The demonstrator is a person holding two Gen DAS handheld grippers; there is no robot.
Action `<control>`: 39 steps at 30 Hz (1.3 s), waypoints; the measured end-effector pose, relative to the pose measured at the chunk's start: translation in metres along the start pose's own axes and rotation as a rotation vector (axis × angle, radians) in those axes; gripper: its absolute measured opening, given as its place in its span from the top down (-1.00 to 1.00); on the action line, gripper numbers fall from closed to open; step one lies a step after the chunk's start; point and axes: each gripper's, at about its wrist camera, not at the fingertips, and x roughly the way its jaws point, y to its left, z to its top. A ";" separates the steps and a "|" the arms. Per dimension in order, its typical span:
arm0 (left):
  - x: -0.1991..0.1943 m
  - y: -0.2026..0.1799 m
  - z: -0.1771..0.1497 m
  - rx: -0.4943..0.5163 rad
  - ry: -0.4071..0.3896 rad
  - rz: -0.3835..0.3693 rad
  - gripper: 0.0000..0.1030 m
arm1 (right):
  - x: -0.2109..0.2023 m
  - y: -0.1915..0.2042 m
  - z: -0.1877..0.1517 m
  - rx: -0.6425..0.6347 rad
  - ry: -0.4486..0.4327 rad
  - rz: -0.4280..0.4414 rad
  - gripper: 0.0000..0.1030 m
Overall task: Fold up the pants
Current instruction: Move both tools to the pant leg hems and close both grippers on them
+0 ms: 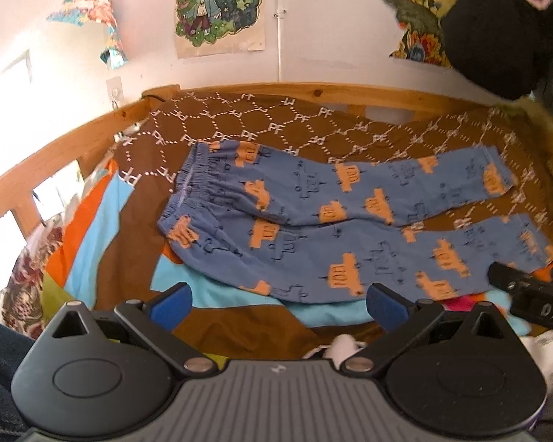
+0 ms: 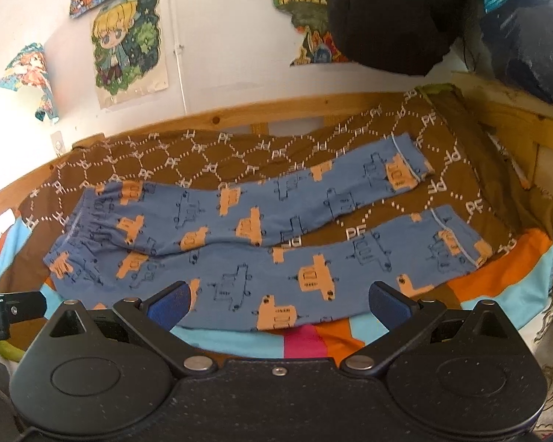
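Blue pants (image 1: 313, 217) with orange vehicle prints lie spread flat on a brown patterned bedspread (image 1: 239, 121), waistband at the left, both legs running right and slightly apart. In the right wrist view the same pants (image 2: 239, 228) show their two cuffs at the right. My left gripper (image 1: 278, 304) hovers open just short of the near leg, nothing between its blue pads. My right gripper (image 2: 280, 305) is also open, over the near edge of the lower leg. The right gripper's tip (image 1: 527, 287) shows at the right edge of the left wrist view.
A wooden bed rail (image 1: 313, 90) runs behind the bedspread, with posters on the white wall (image 1: 221, 3). A colourful striped blanket (image 2: 313, 339) lies under the pants' near edge. A black garment (image 2: 390, 14) hangs at the upper right. The left gripper's tip (image 2: 7, 309) shows at the left.
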 end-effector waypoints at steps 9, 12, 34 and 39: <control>-0.052 0.005 0.060 0.074 0.073 -0.137 -1.00 | -0.049 -0.006 0.095 0.094 0.129 0.176 -0.99; -0.064 0.009 0.101 0.085 0.087 -0.167 -1.00 | -0.064 0.011 0.137 -0.027 0.174 0.169 -0.99; 0.217 0.037 0.244 0.480 -0.004 -0.258 -1.00 | 0.229 0.027 0.236 -0.541 0.187 0.350 -0.99; 0.295 0.012 0.242 0.581 0.117 -0.311 -0.97 | 0.302 0.010 0.229 -0.581 0.271 0.374 -0.95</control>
